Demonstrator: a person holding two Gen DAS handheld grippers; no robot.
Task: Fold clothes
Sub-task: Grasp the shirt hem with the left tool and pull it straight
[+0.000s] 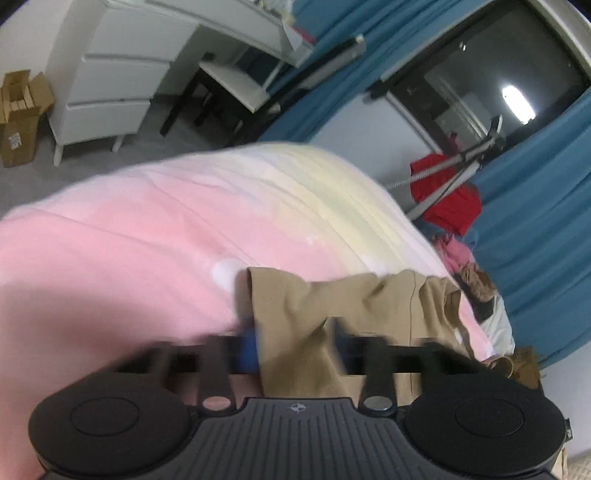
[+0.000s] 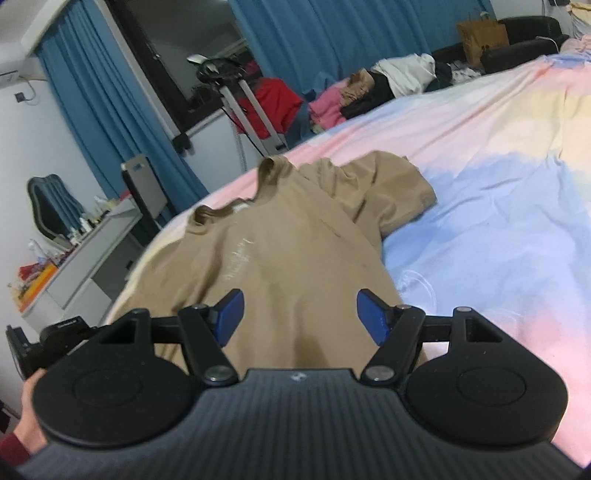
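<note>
On the bed [image 2: 498,184] | left fingers [image 1: 247,350] blurred, cannot tell | right fingers [image 2: 231,314] spread above tan shirt [image 2: 295,251]

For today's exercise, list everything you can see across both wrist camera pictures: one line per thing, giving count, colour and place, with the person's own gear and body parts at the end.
T-shirt: one, tan, spread on the bed, neck away from the right camera.
Bed cover: one, pink, yellow and blue, under the shirt.
Curtains: blue, beside a dark window.
Clothes pile: several, pink, white, black, past the bed's far edge.
Red garment: one, on a metal stand.
Drawer unit: one, white, by the wall.
Cardboard box: one, brown, on the floor.
Left gripper: black, blue pads, jaws apart around shirt fabric, blurred.
Right gripper: black, jaws open above shirt.
Hand: one, lower left.
</note>
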